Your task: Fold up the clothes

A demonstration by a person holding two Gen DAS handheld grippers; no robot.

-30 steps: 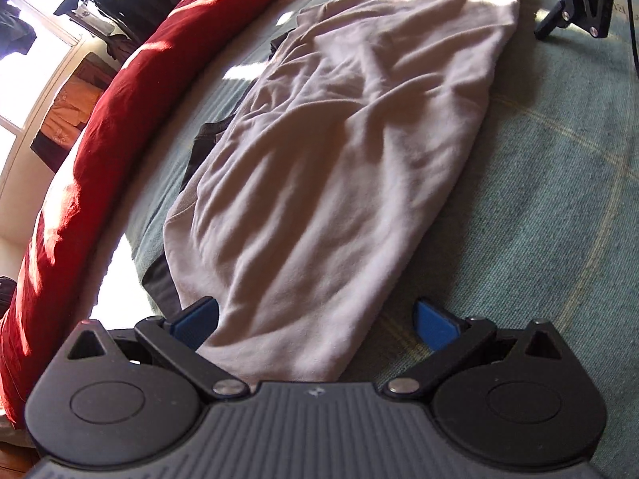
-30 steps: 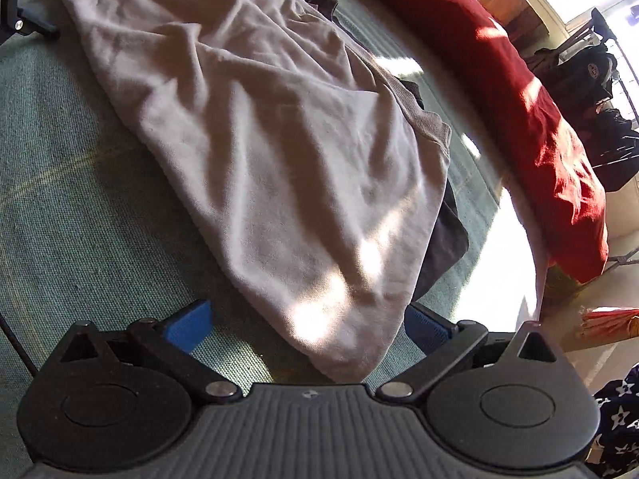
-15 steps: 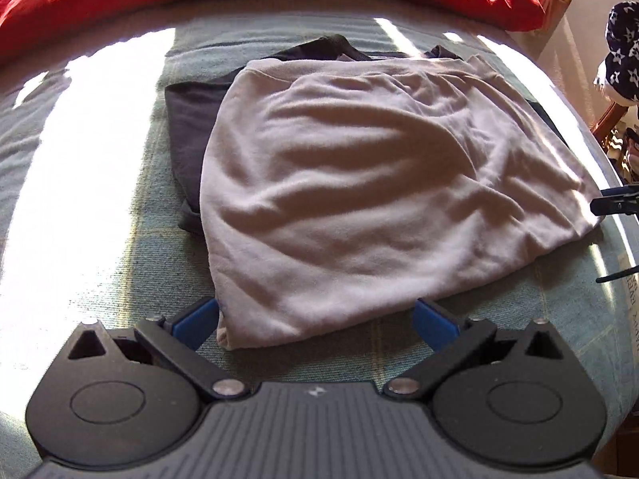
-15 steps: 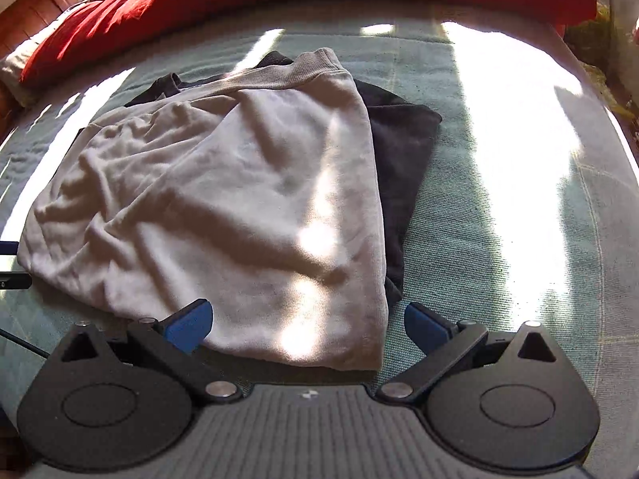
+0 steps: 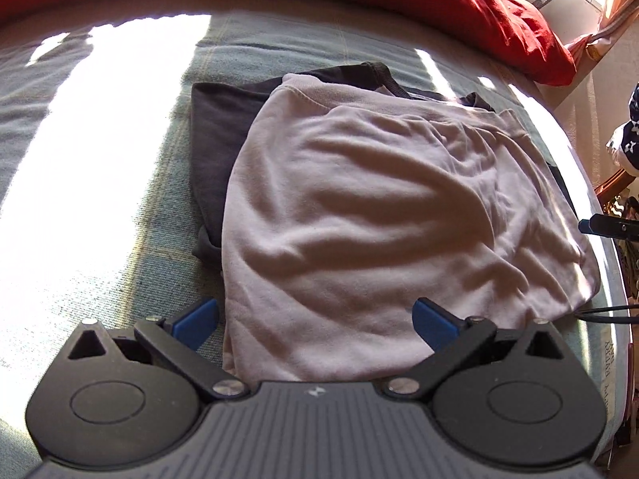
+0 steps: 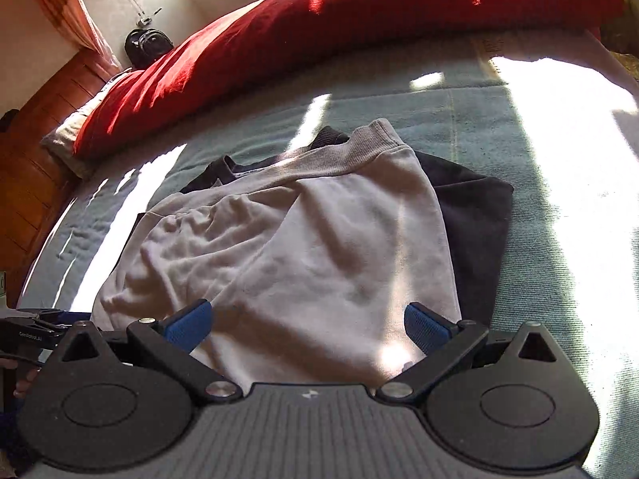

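Observation:
A pale pinkish-grey garment (image 5: 383,215) lies folded and wrinkled on the bed, on top of a dark garment (image 5: 215,135) that shows along its left and far edges. My left gripper (image 5: 315,319) is open, low over the pale garment's near left corner, nothing between its blue pads. From the right wrist view the same pale garment (image 6: 319,251) has its ribbed hem at the far end and the dark garment (image 6: 475,215) sticks out on the right. My right gripper (image 6: 307,325) is open over the near right part of the cloth.
The clothes rest on a teal blanket (image 5: 120,263) with bright sun patches. A long red pillow (image 6: 319,28) runs along the far side. The bed's edge (image 5: 599,207) is close on the right, with the other gripper's tip (image 5: 607,227) beyond it. Wooden furniture (image 6: 36,127) stands at left.
Both wrist views have swung round from looking along the garment to facing it from the near edge. Both grippers moved closer and lower over the cloth, still open.

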